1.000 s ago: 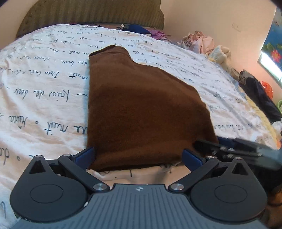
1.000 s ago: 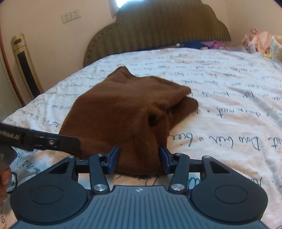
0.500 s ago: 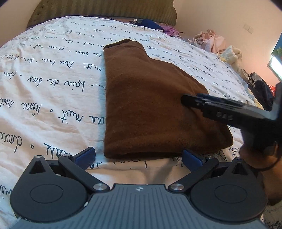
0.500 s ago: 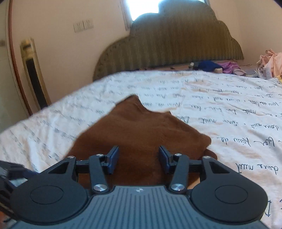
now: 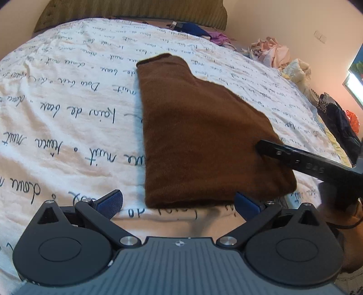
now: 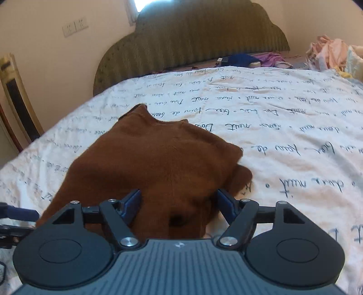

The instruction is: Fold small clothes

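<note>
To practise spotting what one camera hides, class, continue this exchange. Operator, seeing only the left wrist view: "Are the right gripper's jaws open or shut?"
Observer: Open. The right wrist view shows the right gripper with its blue fingers spread and the brown garment between them.
Operator: Does the garment's right edge lie as one neat layer?
Observer: No. A lower layer pokes out past the top layer there.
Operator: What is above the headboard?
Observer: A bright window sits just above the headboard.
</note>
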Action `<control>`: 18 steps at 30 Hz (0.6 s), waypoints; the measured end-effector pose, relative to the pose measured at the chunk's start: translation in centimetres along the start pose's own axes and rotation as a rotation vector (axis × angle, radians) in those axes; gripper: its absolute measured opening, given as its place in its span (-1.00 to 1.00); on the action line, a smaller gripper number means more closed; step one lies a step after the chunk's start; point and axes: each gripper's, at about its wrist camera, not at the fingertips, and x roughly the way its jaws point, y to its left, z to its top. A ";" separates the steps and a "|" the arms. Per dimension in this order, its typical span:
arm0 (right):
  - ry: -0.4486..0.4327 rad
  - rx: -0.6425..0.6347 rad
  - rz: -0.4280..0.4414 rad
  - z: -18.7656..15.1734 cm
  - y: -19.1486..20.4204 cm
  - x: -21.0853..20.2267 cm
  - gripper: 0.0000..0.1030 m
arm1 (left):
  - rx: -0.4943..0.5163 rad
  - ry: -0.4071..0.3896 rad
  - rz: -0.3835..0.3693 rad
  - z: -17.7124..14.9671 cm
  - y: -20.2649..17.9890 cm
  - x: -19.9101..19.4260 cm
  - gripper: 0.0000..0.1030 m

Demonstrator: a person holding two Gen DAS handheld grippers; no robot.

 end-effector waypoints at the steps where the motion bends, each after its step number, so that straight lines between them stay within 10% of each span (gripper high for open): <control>1: -0.012 0.016 -0.017 -0.6 -0.1 -1.2 0.51 | -0.009 0.003 0.013 -0.5 0.5 -0.1 1.00; 11: 0.032 0.001 -0.094 -7.3 3.2 -8.1 0.79 | 0.038 -0.008 0.145 -2.4 0.2 -0.7 1.00; 18: 0.069 -0.051 -0.121 -6.8 5.2 -5.2 0.93 | 0.052 -0.011 0.244 -2.5 -1.5 0.5 1.00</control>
